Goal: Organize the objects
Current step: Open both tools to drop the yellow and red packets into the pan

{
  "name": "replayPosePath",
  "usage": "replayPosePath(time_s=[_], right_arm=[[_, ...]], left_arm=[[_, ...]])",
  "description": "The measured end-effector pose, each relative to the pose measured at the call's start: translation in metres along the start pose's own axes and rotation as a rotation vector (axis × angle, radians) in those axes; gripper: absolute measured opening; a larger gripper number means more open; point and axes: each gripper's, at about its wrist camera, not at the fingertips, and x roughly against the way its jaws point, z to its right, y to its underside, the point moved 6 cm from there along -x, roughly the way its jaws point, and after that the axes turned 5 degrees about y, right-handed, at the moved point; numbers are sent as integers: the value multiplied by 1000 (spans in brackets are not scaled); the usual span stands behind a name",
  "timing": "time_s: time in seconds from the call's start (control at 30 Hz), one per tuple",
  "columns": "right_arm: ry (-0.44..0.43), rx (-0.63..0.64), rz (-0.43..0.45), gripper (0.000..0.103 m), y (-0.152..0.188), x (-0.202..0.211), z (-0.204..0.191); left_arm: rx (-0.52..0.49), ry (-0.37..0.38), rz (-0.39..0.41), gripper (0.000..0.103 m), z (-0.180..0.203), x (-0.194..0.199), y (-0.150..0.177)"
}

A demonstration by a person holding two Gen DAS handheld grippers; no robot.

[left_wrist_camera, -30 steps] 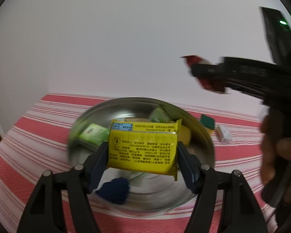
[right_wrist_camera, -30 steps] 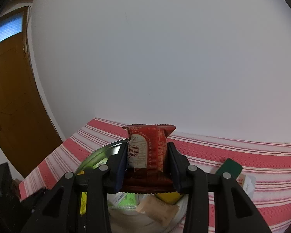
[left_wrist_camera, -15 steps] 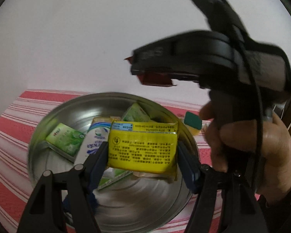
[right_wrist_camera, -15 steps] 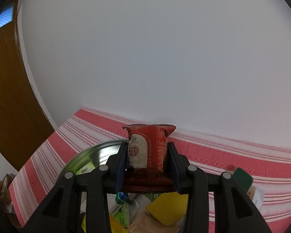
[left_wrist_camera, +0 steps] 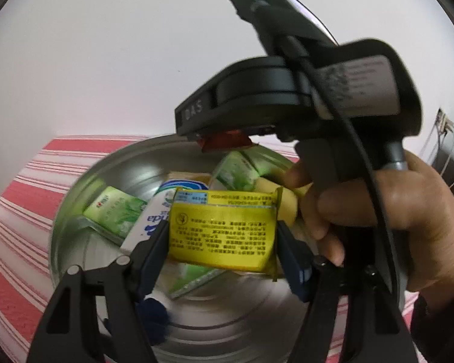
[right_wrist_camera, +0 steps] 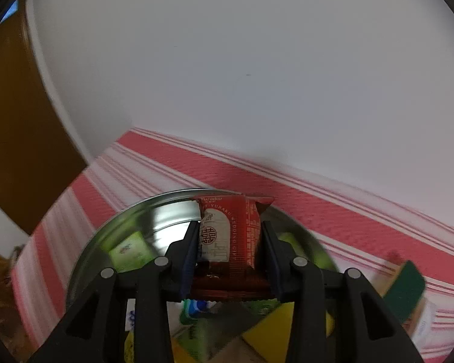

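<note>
Here the left gripper [left_wrist_camera: 222,239] clamps a yellow packet [left_wrist_camera: 222,233] just over the steel bowl [left_wrist_camera: 75,211]. The right gripper [right_wrist_camera: 228,242], its jaws just easing open, pinches a red snack pack [right_wrist_camera: 227,233] above the far rim. Risks — grippers colliding, or the red pack dropping outside. Only the right view shows the green-topped sponge [right_wrist_camera: 405,284] on the striped cloth [right_wrist_camera: 317,211]; only the left shows the person's hand [left_wrist_camera: 387,217].
</note>
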Motion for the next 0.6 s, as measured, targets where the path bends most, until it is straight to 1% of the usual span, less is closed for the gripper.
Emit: replayPosePath(time_s=[0.07, 0.1, 0.13, 0.17, 0.23, 0.27, 0.33, 0.4, 0.57, 0.6], right_arm=[[32, -6, -11, 49, 2, 1, 5], [40, -15, -3, 49, 2, 3, 7], [35, -32, 10, 50, 2, 7, 11], [25, -51, 18, 51, 2, 11, 14], [4, -100, 37, 51, 3, 22, 22], [-4, -137, 59, 51, 5, 31, 30], [-15, -170, 94, 51, 9, 43, 36], [16, -192, 145, 51, 18, 60, 46], [105, -249, 262, 51, 51, 98, 67], [131, -260, 284, 51, 59, 104, 72]], left_arm=[[9, -29, 7, 82, -2, 1, 1], [16, -36, 7, 93, -3, 1, 0], [27, -39, 7, 101, -4, 2, 1], [40, -32, 13, 103, -5, 4, 0], [56, -23, 31, 103, -5, 7, 1], [64, -23, 30, 103, -6, 6, 1], [71, -13, 26, 103, -5, 4, 0], [72, -13, 26, 103, -3, 3, 1], [43, -74, 33, 103, -2, 1, 2], [36, -86, 36, 103, -6, -6, 0]])
